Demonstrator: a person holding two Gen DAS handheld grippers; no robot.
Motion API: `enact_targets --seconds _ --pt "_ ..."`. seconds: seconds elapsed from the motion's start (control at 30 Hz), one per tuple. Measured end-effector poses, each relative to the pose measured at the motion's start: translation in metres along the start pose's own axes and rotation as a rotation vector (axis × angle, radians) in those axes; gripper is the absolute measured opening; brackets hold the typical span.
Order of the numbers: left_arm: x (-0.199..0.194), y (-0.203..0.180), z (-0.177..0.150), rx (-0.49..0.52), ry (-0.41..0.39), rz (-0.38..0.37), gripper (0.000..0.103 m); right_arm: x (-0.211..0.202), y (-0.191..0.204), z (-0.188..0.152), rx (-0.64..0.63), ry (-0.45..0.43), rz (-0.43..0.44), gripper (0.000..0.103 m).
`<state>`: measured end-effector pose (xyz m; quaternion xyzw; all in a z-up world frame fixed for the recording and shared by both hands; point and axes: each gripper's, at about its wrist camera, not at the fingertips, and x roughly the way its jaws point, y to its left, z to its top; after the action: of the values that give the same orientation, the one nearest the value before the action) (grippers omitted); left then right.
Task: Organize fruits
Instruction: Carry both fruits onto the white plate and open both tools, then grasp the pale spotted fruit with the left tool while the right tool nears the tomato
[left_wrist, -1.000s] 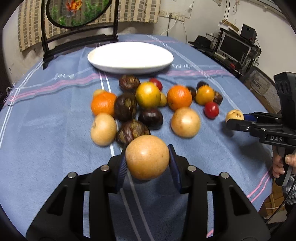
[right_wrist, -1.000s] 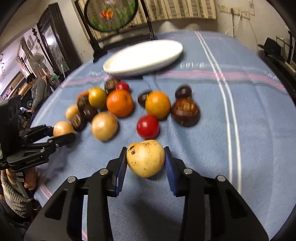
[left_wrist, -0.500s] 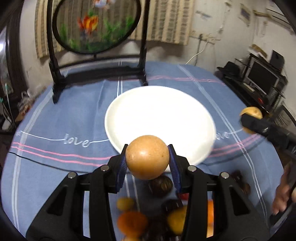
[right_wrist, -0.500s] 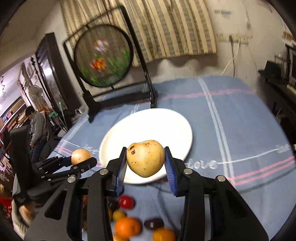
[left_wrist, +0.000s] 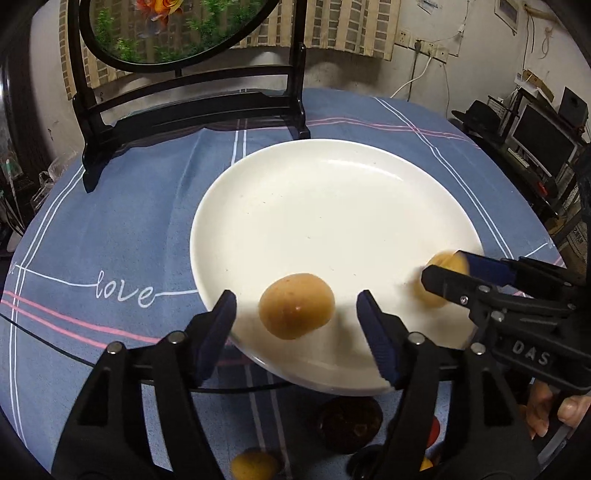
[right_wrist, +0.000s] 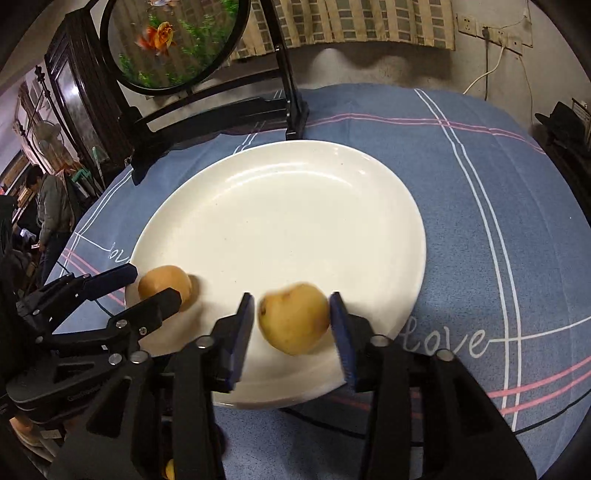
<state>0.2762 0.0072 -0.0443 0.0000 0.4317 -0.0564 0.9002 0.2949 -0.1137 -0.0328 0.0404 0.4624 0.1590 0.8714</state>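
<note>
Both tongs are spread. The left tongs (left_wrist: 295, 319) and right tongs (right_wrist: 291, 325) each released 1 yellow-brown fruit (left_wrist: 296, 305) near the white plate's (left_wrist: 332, 192) near rim; withdraw straight back, avoiding nudges.

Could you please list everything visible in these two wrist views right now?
Plate: one, white, centre of the table.
Round fruit: one, tan, on the plate's near-left part, between the left tool's open jaws.
Pear-like fruit: one, yellow, on the plate's near-right part, between the right tool's jaws.
Tablecloth: one, blue with stripes, covering the table.
Round screen: one, black stand, goldfish picture, behind the plate.
Dark fruit: one, brown, on the cloth before the plate.
Left tool: open.
Right tool: open.
</note>
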Motion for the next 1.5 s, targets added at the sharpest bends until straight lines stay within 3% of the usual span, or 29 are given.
enact_targets --seconds 0.07,0.17,0.33,0.47,0.53,0.63,0.77,1.03,1.13,1.2,1.27,1.33,1.37,1.43,1.5 --pt "-0.001 0.000 -0.001 0.002 -0.001 -0.004 0.073 -0.009 0.001 0.001 -0.014 -0.041 -0.011 0.055" --pt "-0.010 0.004 -0.001 -0.015 -0.020 0.009 0.086 -0.030 0.002 0.004 -0.012 -0.104 -0.017 0.063" --pt "-0.052 0.028 -0.010 -0.077 -0.090 -0.006 0.088 -0.080 0.011 0.005 -0.020 -0.219 0.005 0.063" --pt "-0.087 0.044 -0.040 -0.108 -0.151 0.025 0.094 -0.113 0.016 -0.027 -0.021 -0.296 0.013 0.067" --pt "-0.098 0.051 -0.069 -0.109 -0.159 0.057 0.095 -0.125 0.010 -0.054 -0.008 -0.323 0.020 0.077" --pt "-0.105 0.057 -0.108 -0.095 -0.137 0.115 0.095 -0.135 0.000 -0.089 0.025 -0.341 -0.006 0.092" --pt "-0.113 0.055 -0.151 -0.055 -0.090 0.095 0.095 -0.152 -0.016 -0.123 0.079 -0.366 -0.017 0.097" --pt "-0.124 0.038 -0.158 0.011 -0.118 0.036 0.099 -0.154 -0.030 -0.132 0.131 -0.367 -0.025 0.098" --pt "-0.110 0.042 -0.156 0.005 -0.048 0.048 0.101 -0.153 -0.031 -0.133 0.135 -0.359 -0.028 0.098" --pt "-0.106 0.050 -0.156 -0.026 -0.029 0.013 0.101 -0.153 -0.033 -0.134 0.144 -0.361 -0.024 0.098" --pt "-0.114 0.059 -0.157 -0.051 -0.061 0.054 0.101 -0.155 -0.035 -0.135 0.152 -0.365 -0.022 0.098" --pt "-0.124 0.077 -0.158 -0.110 -0.114 0.234 0.101 -0.155 -0.037 -0.135 0.163 -0.366 -0.021 0.098" --pt "-0.125 0.085 -0.159 -0.143 -0.115 0.248 0.101 -0.155 -0.037 -0.135 0.167 -0.363 -0.018 0.098" --pt "-0.123 0.101 -0.161 -0.234 -0.099 0.155 0.101 -0.153 -0.037 -0.135 0.167 -0.355 -0.013 0.098" --pt "-0.123 0.092 -0.159 -0.199 -0.105 0.150 0.101 -0.154 -0.036 -0.135 0.162 -0.358 -0.010 0.098"
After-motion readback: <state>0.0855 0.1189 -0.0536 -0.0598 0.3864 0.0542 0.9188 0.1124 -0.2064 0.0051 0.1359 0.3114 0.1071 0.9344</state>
